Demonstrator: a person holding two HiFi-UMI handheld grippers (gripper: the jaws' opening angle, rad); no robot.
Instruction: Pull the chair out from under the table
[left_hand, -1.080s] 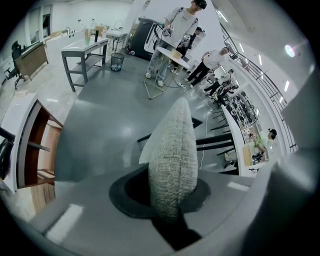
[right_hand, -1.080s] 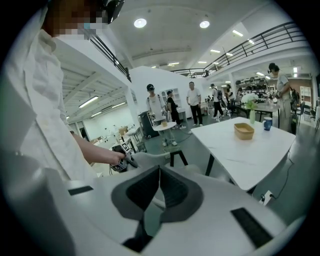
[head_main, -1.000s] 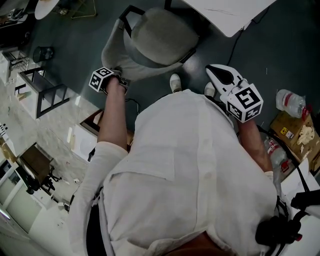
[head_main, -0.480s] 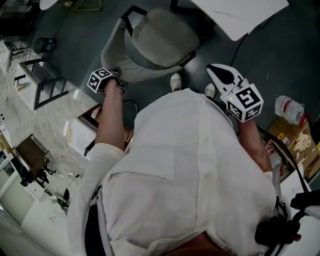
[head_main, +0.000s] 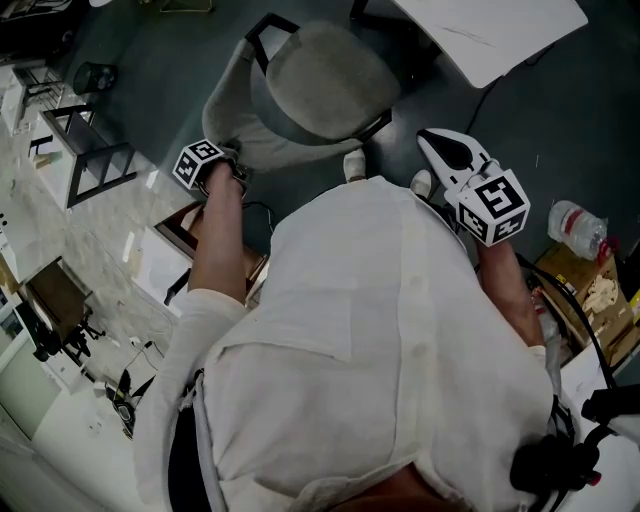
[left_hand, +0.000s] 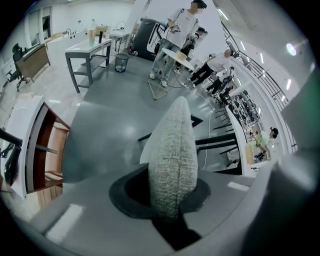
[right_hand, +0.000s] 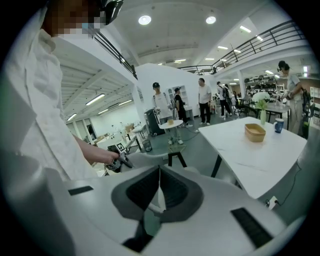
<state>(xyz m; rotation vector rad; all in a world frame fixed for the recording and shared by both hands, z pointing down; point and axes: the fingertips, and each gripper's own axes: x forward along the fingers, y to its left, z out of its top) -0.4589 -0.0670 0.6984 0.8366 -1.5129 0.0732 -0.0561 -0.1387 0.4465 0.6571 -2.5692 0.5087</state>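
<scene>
Grey fabric chair with black arms on the dark floor, just beside the white table corner, left gripper pinching the edge of its soft back, right gripper squeezed shut on nothing.

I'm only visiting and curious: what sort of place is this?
Probably a big open lab or workshop hall: an upper gallery railing overhead, a white table among several, and people standing about in groups.
</scene>
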